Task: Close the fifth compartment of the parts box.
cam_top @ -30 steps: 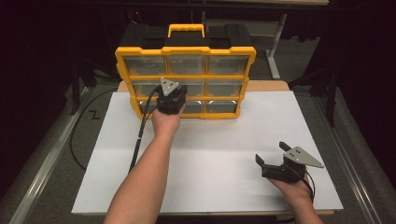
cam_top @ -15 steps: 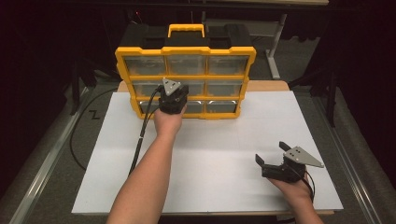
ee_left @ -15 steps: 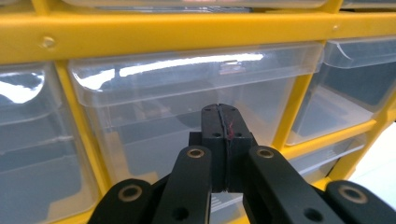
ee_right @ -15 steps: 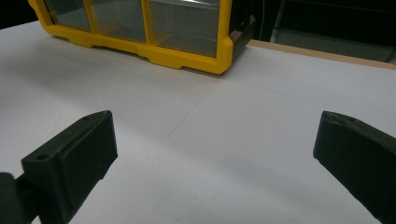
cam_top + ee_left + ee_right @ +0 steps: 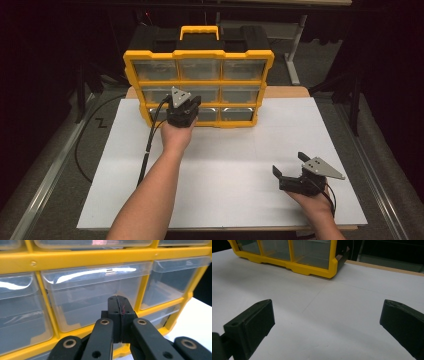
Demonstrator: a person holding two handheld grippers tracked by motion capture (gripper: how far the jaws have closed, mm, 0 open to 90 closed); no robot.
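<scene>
White board (image 5: pixel 235 165) covers the table, with darkness beyond it. At its far edge stands the yellow drawer cabinet (image 5: pixel 198 56). Compared with a second earlier, nothing has shifted — both hands sit where they were, so no drawer has yet been drawn out. The left gripper (image 5: pixel 183 107), jaws pressed together on nothing, points at the clear drawer (image 5: pixel 95 302) in the middle column. The right gripper (image 5: pixel 294 176) rests on the board near the front right, jaws spread wide and empty. Drawer contents are hard to make out through the glare — contact between the jaw tips and the drawer front cannot be confirmed.
</scene>
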